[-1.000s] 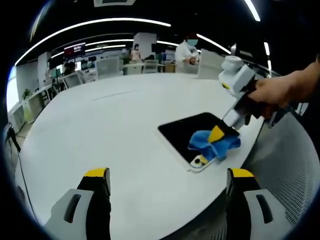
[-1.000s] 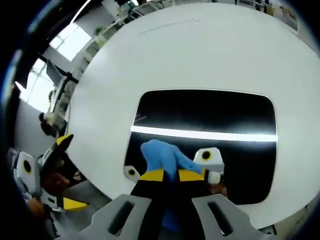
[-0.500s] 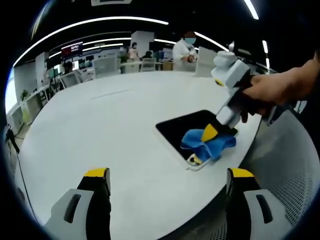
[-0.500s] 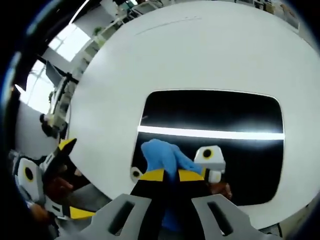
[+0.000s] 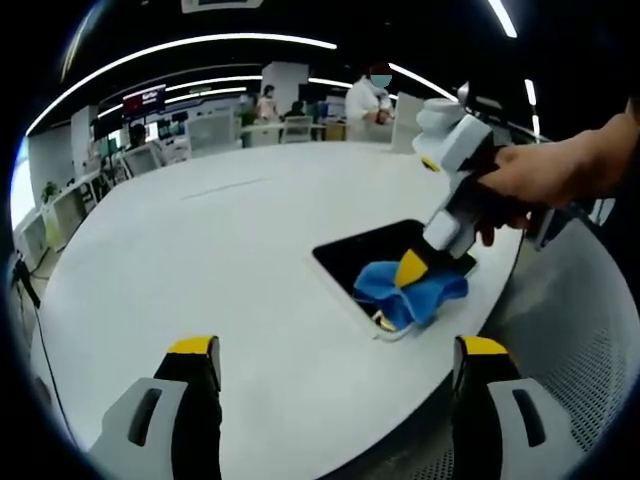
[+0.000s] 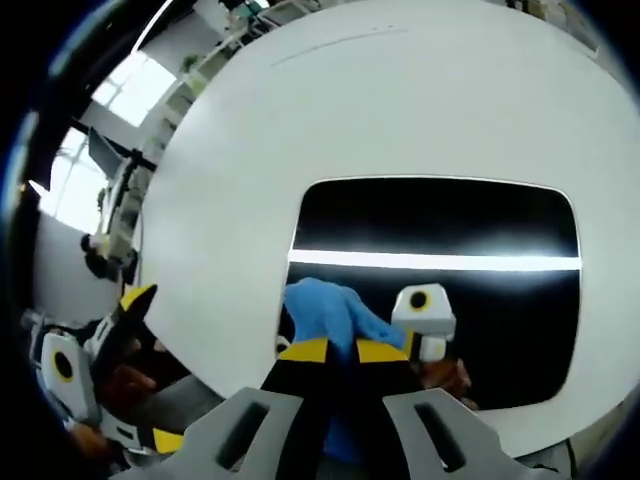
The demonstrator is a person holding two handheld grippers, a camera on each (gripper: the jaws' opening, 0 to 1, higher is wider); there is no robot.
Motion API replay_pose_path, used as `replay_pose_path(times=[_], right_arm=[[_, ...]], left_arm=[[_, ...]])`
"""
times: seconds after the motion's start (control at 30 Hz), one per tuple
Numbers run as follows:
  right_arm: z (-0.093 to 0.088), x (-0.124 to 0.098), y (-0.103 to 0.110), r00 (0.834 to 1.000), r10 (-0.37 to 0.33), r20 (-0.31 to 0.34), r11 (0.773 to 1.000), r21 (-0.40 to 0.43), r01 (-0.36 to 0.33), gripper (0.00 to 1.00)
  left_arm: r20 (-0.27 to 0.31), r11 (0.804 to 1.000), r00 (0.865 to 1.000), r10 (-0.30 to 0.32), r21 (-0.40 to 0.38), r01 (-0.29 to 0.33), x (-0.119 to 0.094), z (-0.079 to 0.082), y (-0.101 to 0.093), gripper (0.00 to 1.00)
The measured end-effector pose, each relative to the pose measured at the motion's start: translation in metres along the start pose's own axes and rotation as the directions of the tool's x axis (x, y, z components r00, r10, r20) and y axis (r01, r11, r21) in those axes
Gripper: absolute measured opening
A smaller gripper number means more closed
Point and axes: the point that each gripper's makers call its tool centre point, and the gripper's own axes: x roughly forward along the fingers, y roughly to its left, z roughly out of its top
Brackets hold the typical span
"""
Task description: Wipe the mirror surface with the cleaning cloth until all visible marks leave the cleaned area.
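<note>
A dark rectangular mirror [image 5: 372, 247] lies flat on the white table [image 5: 220, 260], near its right edge. A blue cleaning cloth [image 5: 408, 289] rests on the mirror's near end. My right gripper [image 5: 410, 269], held by a hand, presses down on the cloth with its yellow-tipped jaws shut on it. In the right gripper view the cloth [image 6: 322, 308] bunches ahead of the right gripper [image 6: 340, 351] on the mirror [image 6: 470, 220], which reflects a bright ceiling light strip. My left gripper [image 5: 338, 350] hovers open over the table's near edge with nothing between its jaws.
In the right gripper view the left gripper [image 6: 150, 370] shows at the lower left beyond the table's edge. Desks, screens and people stand far behind the table [image 6: 230, 150]. A perforated grey surface [image 5: 580, 330] lies beyond the table's right edge.
The right gripper has slid the cloth along the mirror toward its near end, leftward in the left gripper view. The left gripper has stayed in place.
</note>
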Motion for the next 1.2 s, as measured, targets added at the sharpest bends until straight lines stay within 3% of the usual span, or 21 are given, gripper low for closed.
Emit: replay_pose_path(times=[0.5, 1.0, 1.13, 1.2], right_arm=[[0.002, 0.009, 0.023, 1.000, 0.029, -0.003, 0.999, -0.019, -0.029, 0.03], [0.003, 0.009, 0.022, 1.000, 0.029, 0.001, 0.999, -0.021, -0.029, 0.03], [0.005, 0.009, 0.022, 0.999, 0.036, -0.004, 0.999, 0.012, -0.036, 0.03], [0.008, 0.009, 0.023, 1.000, 0.027, 0.004, 1.000, -0.014, -0.027, 0.03]], left_arm=[[0.009, 1.000, 1.000, -0.005, -0.006, 0.005, 0.001, 0.002, 0.000, 0.97], [0.023, 1.000, 1.000, -0.003, -0.013, 0.003, 0.000, 0.004, 0.000, 0.97], [0.028, 1.000, 1.000, -0.002, -0.016, 0.003, 0.000, 0.004, 0.001, 0.97], [0.030, 1.000, 1.000, -0.002, -0.018, 0.003, 0.000, 0.004, 0.001, 0.97]])
